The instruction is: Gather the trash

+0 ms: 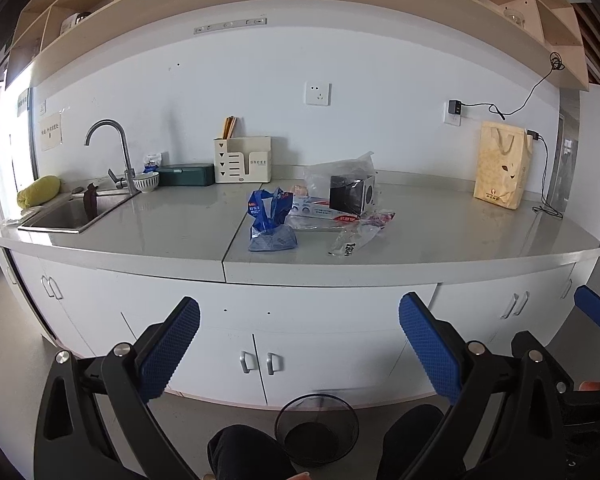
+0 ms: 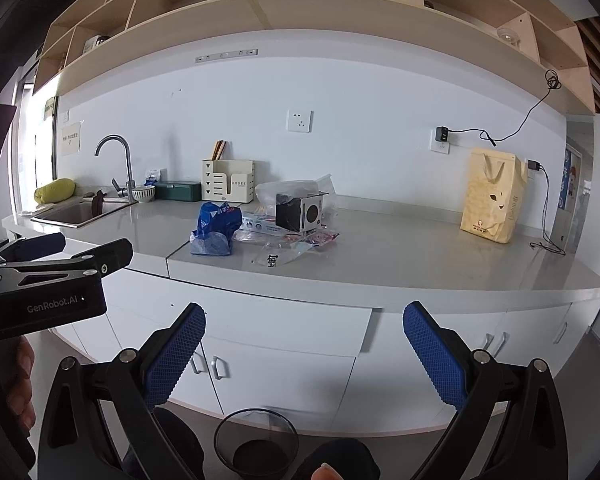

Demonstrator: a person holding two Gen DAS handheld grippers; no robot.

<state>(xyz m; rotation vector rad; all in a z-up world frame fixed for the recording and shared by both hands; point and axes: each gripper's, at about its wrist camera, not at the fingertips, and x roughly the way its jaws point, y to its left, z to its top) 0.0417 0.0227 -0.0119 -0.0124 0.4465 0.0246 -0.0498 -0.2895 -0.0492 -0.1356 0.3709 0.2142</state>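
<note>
While both claws hang spread and empty | trash pile (image 1: 320, 208) sits ahead on table (image 1: 460, 232) | bin (image 1: 317, 428) below | flimsy wrappers could slip your pinch, heads up

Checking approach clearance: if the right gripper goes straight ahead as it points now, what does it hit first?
Probably the white cabinet front under the countertop, not the trash pile: the open right gripper aims below the counter edge. Depth is uncertain.
</note>
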